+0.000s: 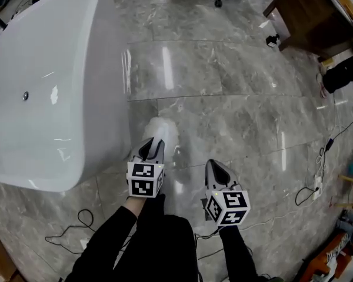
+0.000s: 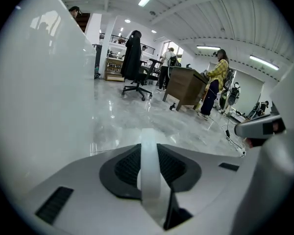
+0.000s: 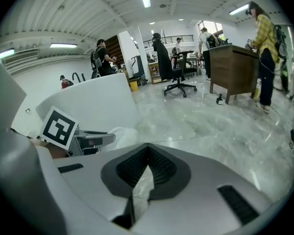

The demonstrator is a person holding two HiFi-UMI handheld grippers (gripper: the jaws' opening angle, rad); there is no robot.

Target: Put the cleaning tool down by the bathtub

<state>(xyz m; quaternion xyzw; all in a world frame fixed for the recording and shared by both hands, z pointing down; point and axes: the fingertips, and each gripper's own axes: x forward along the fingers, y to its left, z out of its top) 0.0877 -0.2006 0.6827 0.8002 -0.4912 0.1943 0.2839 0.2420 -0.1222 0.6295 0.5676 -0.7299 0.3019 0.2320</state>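
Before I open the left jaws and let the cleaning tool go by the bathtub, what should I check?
1. Left gripper grip: ok, jaws shut on the white strap of the cleaning tool.
2. Tool beside the bathtub: ok, its fluffy white head sits close by the tub's outer wall.
3. Tool resting on the floor: cannot tell, contact isn't visible.
4. Landing spot: ok, only bare marble shows around the tool.
5. Right gripper out of the way: ok, jaws together, apart from the tool.
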